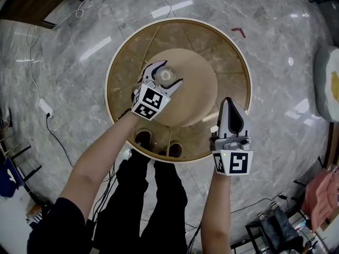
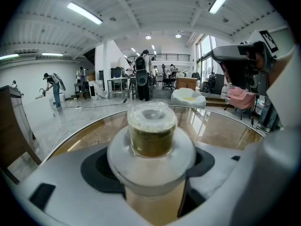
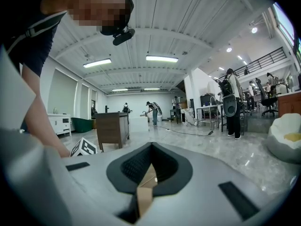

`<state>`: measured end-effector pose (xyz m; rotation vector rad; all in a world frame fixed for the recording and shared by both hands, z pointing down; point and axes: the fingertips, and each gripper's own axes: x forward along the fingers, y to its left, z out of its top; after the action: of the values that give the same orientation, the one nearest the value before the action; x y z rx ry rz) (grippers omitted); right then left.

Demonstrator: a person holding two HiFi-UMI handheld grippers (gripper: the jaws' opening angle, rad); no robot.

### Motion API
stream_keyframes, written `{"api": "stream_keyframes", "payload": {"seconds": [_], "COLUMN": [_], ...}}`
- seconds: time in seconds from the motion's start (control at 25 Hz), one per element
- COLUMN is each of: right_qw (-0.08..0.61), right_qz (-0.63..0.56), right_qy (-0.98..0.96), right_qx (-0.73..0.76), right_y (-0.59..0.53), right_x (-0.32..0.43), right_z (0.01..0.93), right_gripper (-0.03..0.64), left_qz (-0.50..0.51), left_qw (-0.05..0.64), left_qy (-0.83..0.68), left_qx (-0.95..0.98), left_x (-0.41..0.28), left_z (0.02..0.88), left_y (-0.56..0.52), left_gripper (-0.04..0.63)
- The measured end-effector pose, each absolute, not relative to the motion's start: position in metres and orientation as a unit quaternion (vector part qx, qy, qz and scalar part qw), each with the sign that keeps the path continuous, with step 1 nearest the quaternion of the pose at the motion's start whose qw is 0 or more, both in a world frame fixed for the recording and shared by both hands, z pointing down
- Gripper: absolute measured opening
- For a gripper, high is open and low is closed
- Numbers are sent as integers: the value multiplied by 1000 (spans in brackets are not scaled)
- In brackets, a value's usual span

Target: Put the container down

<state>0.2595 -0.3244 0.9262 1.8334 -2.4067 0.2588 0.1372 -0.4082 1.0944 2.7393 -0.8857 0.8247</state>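
Note:
A small clear container (image 1: 166, 75) with a clear lid and olive-brown contents is over the tan inner disc (image 1: 198, 97) of the round table. My left gripper (image 1: 163, 77) is shut on the container, one jaw on each side. In the left gripper view the container (image 2: 151, 134) fills the gap between the jaws of the left gripper (image 2: 151, 166); I cannot tell whether its base touches the disc. My right gripper (image 1: 228, 102) hovers over the table's right front rim, shut with nothing in it. In the right gripper view its jaws (image 3: 148, 149) meet.
The table has a glassy brown outer ring (image 1: 233, 62) with a pale rim. The person's shoes (image 1: 143, 137) show under it. A wooden cabinet (image 1: 37, 4) stands at the far left, cables (image 1: 53, 131) lie on the marble floor, and a white beanbag (image 1: 329, 83) sits to the right.

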Motion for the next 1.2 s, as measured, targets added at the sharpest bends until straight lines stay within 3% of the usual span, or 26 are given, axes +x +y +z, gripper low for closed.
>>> {"api": "stream_keyframes", "payload": {"seconds": [0.68,0.88,1.2], "right_qw": [70,74,86], "right_qz": [89,67,28], "right_qy": [-791,-797,-804], "right_qx": [601,596,588], "right_y": [-328,-339,-334], "right_x": [264,258,250], "right_z": [879,807,646], "right_gripper": [28,28,28], "left_qz": [227,192,112], "left_qw": [123,116,70], "left_qy": [-308,-330,-368], "left_qx": [916,917,920], "left_x": [111,98,57], "left_z": [1031,940,706], "left_y": [-401,-412,-400], "left_gripper": [360,360,360]}}
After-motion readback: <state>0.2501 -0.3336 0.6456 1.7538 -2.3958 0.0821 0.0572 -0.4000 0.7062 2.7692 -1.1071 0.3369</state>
